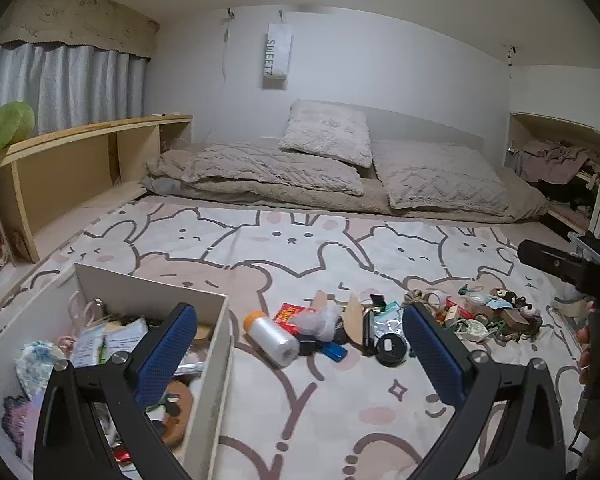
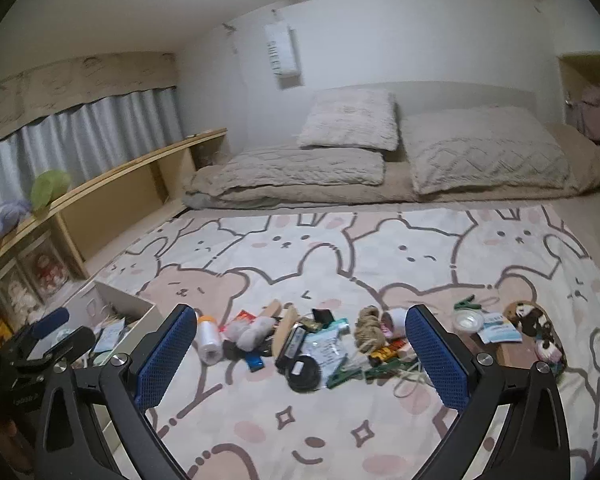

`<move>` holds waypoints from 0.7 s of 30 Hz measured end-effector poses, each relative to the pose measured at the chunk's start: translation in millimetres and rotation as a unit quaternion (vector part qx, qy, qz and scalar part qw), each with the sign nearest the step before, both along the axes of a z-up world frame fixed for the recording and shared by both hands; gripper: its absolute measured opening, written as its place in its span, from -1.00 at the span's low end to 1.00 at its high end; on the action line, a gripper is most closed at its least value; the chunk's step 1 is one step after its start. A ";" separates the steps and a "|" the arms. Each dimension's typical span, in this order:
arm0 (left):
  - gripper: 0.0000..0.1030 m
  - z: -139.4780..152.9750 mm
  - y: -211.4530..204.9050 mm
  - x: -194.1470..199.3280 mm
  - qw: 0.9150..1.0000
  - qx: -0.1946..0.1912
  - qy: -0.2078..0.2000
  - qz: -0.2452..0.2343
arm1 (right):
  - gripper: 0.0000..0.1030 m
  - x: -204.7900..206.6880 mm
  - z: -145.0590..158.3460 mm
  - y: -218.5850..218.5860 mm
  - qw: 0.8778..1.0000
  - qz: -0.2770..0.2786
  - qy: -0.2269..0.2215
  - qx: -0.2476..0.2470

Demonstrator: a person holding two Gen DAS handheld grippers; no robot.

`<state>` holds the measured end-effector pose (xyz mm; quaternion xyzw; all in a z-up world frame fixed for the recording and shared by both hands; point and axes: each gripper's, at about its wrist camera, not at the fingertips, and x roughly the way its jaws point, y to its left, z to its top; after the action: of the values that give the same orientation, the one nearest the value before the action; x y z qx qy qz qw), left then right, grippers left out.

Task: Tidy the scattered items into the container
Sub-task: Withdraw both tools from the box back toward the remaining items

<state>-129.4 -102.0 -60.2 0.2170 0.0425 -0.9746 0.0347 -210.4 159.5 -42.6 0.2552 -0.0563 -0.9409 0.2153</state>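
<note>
Blue-padded left tongs (image 1: 300, 344) and right tongs (image 2: 300, 344) both gape wide, empty, between pickups. Scattered items (image 2: 300, 344) lie mid-bedspread, right of the half-filled container (image 1: 148, 280); next, grasp one.

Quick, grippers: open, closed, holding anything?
Left gripper: open, holding nothing.
Right gripper: open, holding nothing.

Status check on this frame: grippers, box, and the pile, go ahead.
Left gripper open, empty. Right gripper open, empty. Box partly filled; white bottle, round black lid and the pile lie on the blanket. Nothing blocking.
</note>
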 end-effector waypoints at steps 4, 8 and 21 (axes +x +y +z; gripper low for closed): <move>1.00 -6.2 7.3 -5.6 1.000 0.013 -0.002 -0.012 | 1.00 -6.2 -8.2 13.2 1.000 -0.018 -0.012 -0.004; 1.00 -14.7 11.6 -13.8 0.999 0.026 -0.016 -0.024 | 1.00 -10.3 -18.0 22.2 0.999 -0.030 -0.024 -0.001; 1.00 -48.6 31.8 -36.0 0.995 0.048 -0.064 -0.052 | 1.00 -15.1 -53.6 26.4 0.996 -0.025 -0.051 0.074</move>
<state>-165.4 -70.2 -108.8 0.2821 0.0755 -0.9561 -0.0241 -225.5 185.9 -96.3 0.3167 -0.0042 -0.9333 0.1690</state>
